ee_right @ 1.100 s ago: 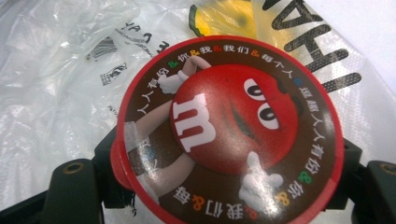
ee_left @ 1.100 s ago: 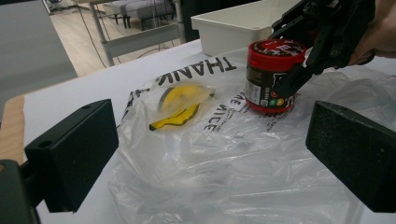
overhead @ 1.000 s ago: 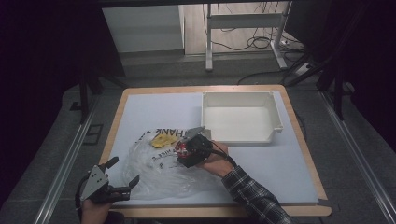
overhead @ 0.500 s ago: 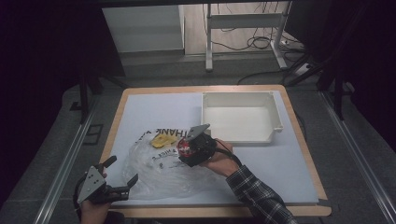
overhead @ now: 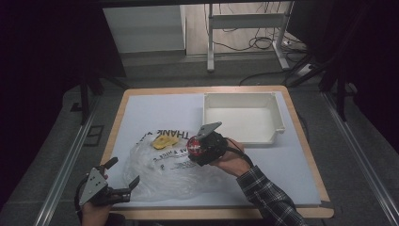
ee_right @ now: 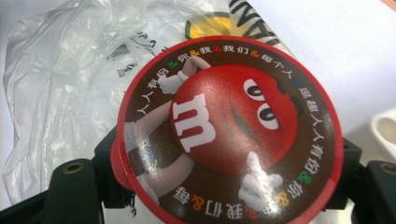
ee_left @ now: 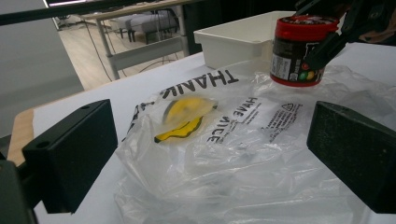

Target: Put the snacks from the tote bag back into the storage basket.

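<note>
A clear plastic bag (overhead: 169, 167) printed "THANK YOU / HAVE A NICE DAY" with a yellow smiley lies crumpled on the white table. My right gripper (overhead: 200, 148) is shut on a red-lidded candy tub (overhead: 194, 146) with a brown label, held upright just over the bag's right edge. The tub's lid (ee_right: 229, 130) shows a red candy character. In the left gripper view the tub (ee_left: 299, 46) stands at the far right beyond the bag (ee_left: 243, 140). My left gripper (overhead: 120, 176) is open at the bag's near left corner, both jaws apart with the bag between and ahead of them.
A white rectangular bin (overhead: 242, 117) sits at the back right of the table (overhead: 141, 108), close behind the tub. The table's wooden rim runs along the front edge near my left hand. A desk frame and cables stand beyond the table.
The right gripper has carried the tub slightly left and forward over the bag's edge. The left gripper has barely shifted at the bag's near left corner.
</note>
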Demonstrator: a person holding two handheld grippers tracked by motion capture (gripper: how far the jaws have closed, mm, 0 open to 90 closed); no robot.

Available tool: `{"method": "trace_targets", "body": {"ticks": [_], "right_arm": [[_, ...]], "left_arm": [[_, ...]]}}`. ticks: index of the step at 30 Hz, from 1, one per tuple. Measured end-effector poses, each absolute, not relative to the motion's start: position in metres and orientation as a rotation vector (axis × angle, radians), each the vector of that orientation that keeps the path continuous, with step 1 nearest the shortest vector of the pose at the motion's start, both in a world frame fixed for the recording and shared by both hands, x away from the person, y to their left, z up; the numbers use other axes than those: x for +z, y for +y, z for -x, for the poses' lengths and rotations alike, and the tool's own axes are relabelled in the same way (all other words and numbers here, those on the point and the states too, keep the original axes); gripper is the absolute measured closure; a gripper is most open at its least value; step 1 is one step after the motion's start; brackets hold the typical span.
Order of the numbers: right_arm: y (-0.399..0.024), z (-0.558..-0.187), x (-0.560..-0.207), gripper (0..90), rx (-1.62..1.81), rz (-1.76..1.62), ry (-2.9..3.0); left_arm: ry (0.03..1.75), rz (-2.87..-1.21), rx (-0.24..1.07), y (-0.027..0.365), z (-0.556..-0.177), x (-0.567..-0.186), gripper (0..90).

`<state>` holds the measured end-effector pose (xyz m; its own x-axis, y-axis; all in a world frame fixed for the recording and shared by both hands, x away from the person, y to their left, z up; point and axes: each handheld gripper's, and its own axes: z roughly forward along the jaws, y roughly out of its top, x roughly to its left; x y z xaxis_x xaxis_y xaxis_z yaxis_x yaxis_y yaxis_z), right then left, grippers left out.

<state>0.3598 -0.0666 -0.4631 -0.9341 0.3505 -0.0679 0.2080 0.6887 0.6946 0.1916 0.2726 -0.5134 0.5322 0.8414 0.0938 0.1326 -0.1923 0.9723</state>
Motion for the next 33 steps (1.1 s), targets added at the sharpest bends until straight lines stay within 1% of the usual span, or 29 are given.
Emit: {"method": "trace_targets", "body": {"ticks": [15,33], "right_arm": [[-0.095,-0.366,-0.454,25.8,1.055,-0.484,2.674],[-0.128,-0.383,-0.447,25.8,1.053,-0.577,2.63]], "left_arm": [[0.834,-1.671,0.802,0.272,-0.192,-0.514,1.6],[0.834,-1.675,0.805,0.271,-0.192,-0.514,1.6]]}}
